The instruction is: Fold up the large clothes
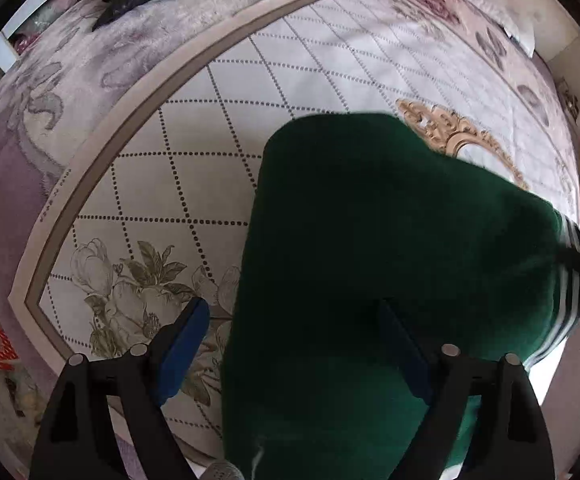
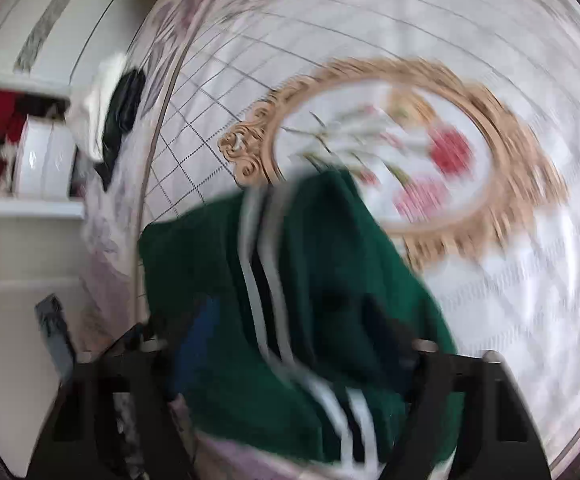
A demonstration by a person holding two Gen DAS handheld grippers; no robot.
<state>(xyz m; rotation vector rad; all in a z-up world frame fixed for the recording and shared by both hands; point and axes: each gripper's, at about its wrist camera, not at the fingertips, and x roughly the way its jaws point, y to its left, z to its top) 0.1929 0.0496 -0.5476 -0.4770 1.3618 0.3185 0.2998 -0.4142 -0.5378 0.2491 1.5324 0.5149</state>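
Bare bedspread [image 1: 226, 128] beyond green garment [image 1: 370, 240]

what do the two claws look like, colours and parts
Both look alike. The left claw has two black, wedge-shaped plastic arms with triangular cut-outs, round silver pins on top, and flat blue pads on its fingers. The right claw shows the same black frame, silver pins and a blue pad, though its view is blurred. No cables, markings or sleeves show.

Green garment [image 1: 370, 260] on patterned bedspread [image 1: 210, 128], left tongs [image 1: 302, 344] spread wide over it
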